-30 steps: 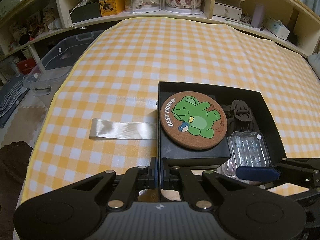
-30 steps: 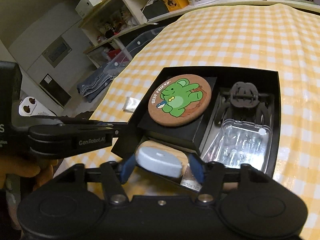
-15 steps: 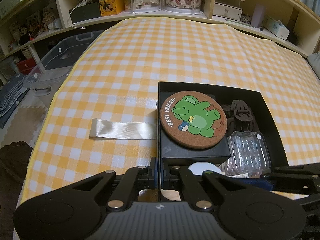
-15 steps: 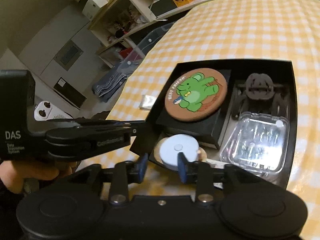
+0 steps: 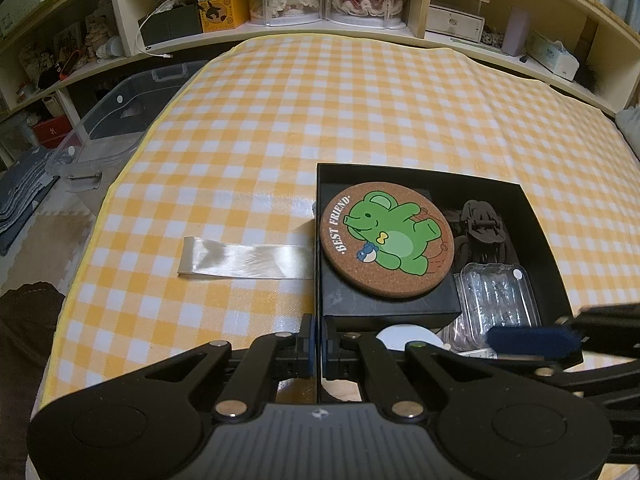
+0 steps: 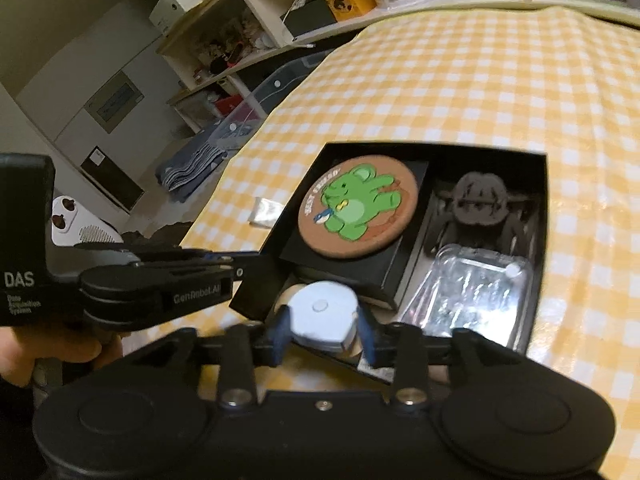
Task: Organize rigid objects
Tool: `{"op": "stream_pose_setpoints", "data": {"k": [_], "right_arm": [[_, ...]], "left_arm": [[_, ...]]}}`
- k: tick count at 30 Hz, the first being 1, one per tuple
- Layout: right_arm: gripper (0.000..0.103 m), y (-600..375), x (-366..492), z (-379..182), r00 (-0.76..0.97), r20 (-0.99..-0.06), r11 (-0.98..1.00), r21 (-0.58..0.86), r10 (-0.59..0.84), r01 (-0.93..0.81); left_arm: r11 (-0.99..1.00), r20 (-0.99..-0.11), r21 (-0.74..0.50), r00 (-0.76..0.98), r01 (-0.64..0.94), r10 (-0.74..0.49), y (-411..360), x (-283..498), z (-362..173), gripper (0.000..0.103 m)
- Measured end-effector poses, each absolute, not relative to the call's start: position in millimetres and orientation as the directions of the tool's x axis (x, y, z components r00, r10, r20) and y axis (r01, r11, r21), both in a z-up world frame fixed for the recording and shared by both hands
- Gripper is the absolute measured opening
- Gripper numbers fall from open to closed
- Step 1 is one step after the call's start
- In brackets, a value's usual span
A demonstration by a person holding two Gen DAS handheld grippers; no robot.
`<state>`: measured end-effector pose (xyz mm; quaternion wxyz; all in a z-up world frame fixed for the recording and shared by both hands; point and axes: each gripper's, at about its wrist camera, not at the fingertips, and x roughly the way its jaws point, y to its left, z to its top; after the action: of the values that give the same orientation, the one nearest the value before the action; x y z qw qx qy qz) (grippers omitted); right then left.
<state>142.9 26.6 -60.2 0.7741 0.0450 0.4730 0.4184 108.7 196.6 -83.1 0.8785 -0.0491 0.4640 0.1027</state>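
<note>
Backed off, right tool [image 6: 323,334] now straddles white disc [image 6: 323,316] in box [image 6: 538,240].

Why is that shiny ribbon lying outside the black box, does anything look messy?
Yes. The shiny silver ribbon strip lies flat on the yellow checked tablecloth, sticking out beside the black cardboard box. Inside, the round cork coaster with a green bear overhangs its small black inner box. The right gripper brackets a white round disc.
</note>
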Motion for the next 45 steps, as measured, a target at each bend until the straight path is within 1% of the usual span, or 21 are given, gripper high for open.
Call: {"op": "stream_pose_setpoints", "data": {"k": [1, 2, 4, 6, 8, 11, 12, 13, 18, 25, 27, 30, 31, 32, 33, 35, 36, 38, 40, 41, 45], "right_arm": [[0.053, 25, 143, -57, 0.213, -0.693, 0.649, 0.457, 0.689, -0.608], [0.056, 23, 142, -53, 0.224, -0.692, 0.653, 0.451, 0.686, -0.609], [0.070, 18, 141, -46, 0.251, -0.692, 0.664, 0.428, 0.677, -0.613], [0.078, 12, 138, -38, 0.288, -0.694, 0.680, 0.389, 0.660, -0.621], [0.082, 8, 136, -32, 0.310, -0.698, 0.692, 0.364, 0.646, -0.624], [0.090, 1, 132, -27, 0.331, -0.705, 0.711, 0.345, 0.628, -0.613], [0.096, -1, 129, -25, 0.338, -0.708, 0.716, 0.334, 0.620, -0.613], [0.099, -3, 126, -23, 0.348, -0.709, 0.719, 0.320, 0.614, -0.617], [0.102, -21, 109, -3, 0.414, -0.693, 0.732, 0.242, 0.590, -0.637], [0.103, -67, 91, 19, 0.512, -0.642, 0.781, 0.230, 0.571, -0.581], [0.103, -76, 86, 22, 0.530, -0.632, 0.790, 0.230, 0.565, -0.568], [0.103, -86, 80, 27, 0.557, -0.618, 0.802, 0.219, 0.555, -0.556], [0.103, -88, 78, 28, 0.563, -0.615, 0.804, 0.215, 0.552, -0.554], [0.103, -89, 77, 29, 0.569, -0.611, 0.806, 0.211, 0.550, -0.553], [0.103, -90, 75, 30, 0.574, -0.608, 0.807, 0.208, 0.549, -0.553], [0.103, -94, 71, 33, 0.583, -0.601, 0.809, 0.201, 0.547, -0.552], [0.103, -96, 70, 33, 0.586, -0.599, 0.810, 0.197, 0.546, -0.553], [0.103, -101, 65, 34, 0.592, -0.596, 0.811, 0.188, 0.542, -0.554], [0.103, -105, 61, 35, 0.598, -0.596, 0.815, 0.183, 0.536, -0.550], [0.103, -108, 59, 35, 0.598, -0.595, 0.816, 0.184, 0.537, -0.548], [0.103, -113, 53, 35, 0.602, -0.593, 0.817, 0.179, 0.534, -0.548]], "left_arm": [[0.974, -0.825, 0.008, 0.549, -0.227, 0.134, 197, 108, -83, 0.002], [0.974, -0.825, 0.007, 0.549, -0.227, 0.134, 197, 108, -84, 0.002], [0.974, -0.825, 0.008, 0.549, -0.227, 0.135, 197, 108, -84, 0.002], [0.974, -0.825, 0.008, 0.549, -0.228, 0.135, 196, 108, -84, 0.002], [0.973, -0.825, 0.006, 0.549, -0.229, 0.134, 197, 108, -83, 0.002], [0.973, -0.825, 0.002, 0.550, -0.232, 0.133, 197, 107, -83, 0.002], [0.972, -0.825, 0.000, 0.550, -0.234, 0.132, 197, 107, -83, 0.002], [0.972, -0.824, -0.001, 0.550, -0.234, 0.132, 197, 107, -83, 0.002], [0.972, -0.824, -0.002, 0.551, -0.235, 0.132, 197, 106, -83, 0.002], [0.970, -0.816, -0.008, 0.562, -0.245, 0.135, 197, 101, -78, 0.003], [0.967, -0.812, -0.002, 0.565, -0.254, 0.147, 196, 98, -75, 0.006], [0.964, -0.801, 0.007, 0.576, -0.266, 0.164, 192, 89, -66, 0.015], [0.963, -0.794, 0.008, 0.584, -0.268, 0.170, 190, 84, -62, 0.020], [0.963, -0.787, 0.008, 0.592, -0.271, 0.174, 189, 81, -59, 0.029], [0.961, -0.778, 0.008, 0.603, -0.275, 0.179, 186, 77, -54, 0.034], [0.960, -0.752, 0.014, 0.630, -0.280, 0.194, 179, 67, -43, 0.052], [0.960, -0.739, 0.018, 0.643, -0.280, 0.201, 175, 63, -37, 0.058], [0.958, -0.697, 0.024, 0.683, -0.285, 0.220, 166, 52, -21, 0.084], [0.957, -0.644, 0.022, 0.728, -0.289, 0.235, 156, 36, -3, 0.097], [0.956, -0.627, 0.020, 0.741, -0.293, 0.240, 152, 29, 4, 0.101], [0.949, -0.596, 0.029, 0.756, -0.315, 0.270, 135, 7, 21, 0.103]]}}
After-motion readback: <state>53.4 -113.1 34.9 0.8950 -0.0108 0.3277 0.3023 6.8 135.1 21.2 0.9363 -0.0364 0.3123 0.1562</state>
